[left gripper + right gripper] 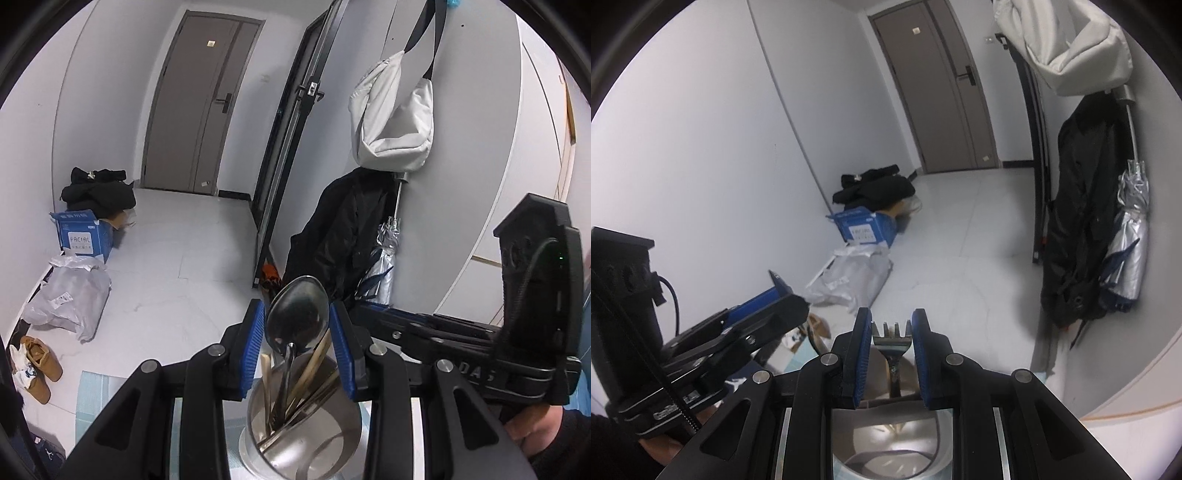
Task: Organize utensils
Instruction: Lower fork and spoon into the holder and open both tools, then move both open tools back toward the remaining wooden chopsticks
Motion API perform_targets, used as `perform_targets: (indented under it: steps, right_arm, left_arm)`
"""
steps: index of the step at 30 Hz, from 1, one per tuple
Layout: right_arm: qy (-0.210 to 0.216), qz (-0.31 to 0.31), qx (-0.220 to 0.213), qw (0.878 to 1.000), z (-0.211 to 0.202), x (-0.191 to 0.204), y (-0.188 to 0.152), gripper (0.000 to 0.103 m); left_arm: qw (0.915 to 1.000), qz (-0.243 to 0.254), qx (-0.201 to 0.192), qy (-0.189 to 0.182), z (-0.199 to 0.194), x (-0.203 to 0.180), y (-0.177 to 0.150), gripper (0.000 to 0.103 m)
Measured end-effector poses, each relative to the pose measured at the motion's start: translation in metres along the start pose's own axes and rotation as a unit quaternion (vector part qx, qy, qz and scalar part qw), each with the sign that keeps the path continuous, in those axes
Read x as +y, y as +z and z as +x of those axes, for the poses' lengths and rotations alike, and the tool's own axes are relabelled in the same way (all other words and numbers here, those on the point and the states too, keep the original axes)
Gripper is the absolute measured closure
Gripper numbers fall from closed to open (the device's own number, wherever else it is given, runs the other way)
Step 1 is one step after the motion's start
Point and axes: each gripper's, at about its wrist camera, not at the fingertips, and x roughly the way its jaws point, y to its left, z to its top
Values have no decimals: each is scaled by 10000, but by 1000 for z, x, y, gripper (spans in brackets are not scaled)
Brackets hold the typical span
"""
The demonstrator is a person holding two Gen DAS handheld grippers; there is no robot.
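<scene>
evidently both tools work over the round steel utensil holder (306, 439): left tool (297, 350) brackets the large steel spoon (297, 317), contact unclear; right tool (890, 354) pinches the steel fork (892, 338) above it, tines up, likely for dropping in.

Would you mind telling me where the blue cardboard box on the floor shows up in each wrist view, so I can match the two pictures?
Left wrist view: the blue cardboard box sits at the left, on the floor by the wall, below a pile of black clothes.
Right wrist view: the box lies near the middle, again below that pile.
Shared landmark: the grey door at the far end of the room.
</scene>
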Motion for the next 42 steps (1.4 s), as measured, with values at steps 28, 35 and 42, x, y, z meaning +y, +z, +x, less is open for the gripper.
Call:
perform_targets:
  steps: [28, 35, 42]
  right_arm:
    - [-229, 165, -624, 9976, -80, 39, -42, 45]
    - [-184, -52, -881, 9959, -104, 65, -65, 32]
    - [-104, -22, -900, 9959, -117, 81, -91, 23]
  left_arm:
    - [9883, -555, -75, 1415, -77, -3, 1, 7]
    - [9839, -452, -246, 1713, -102, -12, -13, 2]
    - [9775, -475, -422, 2013, -120, -14, -34, 1]
